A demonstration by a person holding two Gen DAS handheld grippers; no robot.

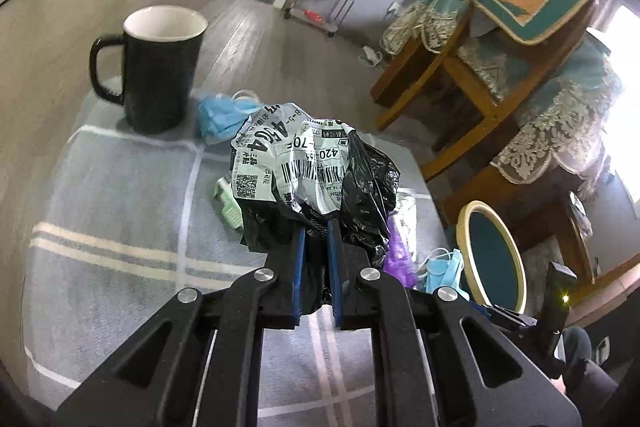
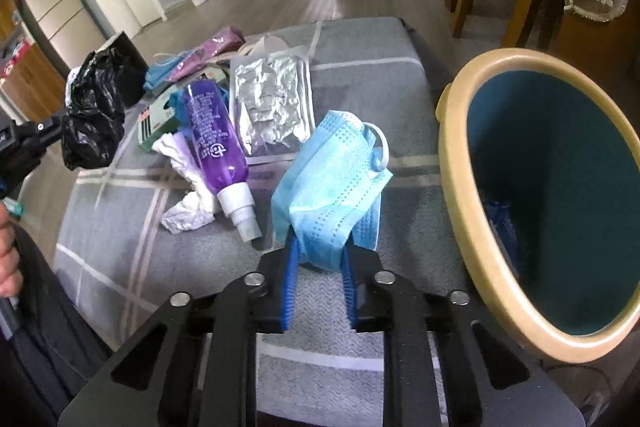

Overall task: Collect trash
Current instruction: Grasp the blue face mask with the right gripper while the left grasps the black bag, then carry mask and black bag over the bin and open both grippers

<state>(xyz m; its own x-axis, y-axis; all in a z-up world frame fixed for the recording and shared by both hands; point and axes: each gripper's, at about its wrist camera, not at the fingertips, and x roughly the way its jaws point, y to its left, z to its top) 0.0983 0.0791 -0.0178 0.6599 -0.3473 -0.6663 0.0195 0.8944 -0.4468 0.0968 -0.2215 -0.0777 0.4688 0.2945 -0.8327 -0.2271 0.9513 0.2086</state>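
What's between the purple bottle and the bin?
In the right wrist view, the blue face mask held by the right gripper hangs between the purple bottle and the bin, over grey cloth.

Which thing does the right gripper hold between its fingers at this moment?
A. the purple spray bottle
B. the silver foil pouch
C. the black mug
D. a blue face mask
D: the right gripper is shut on the blue face mask, while the purple spray bottle and silver foil pouch lie on the cloth.
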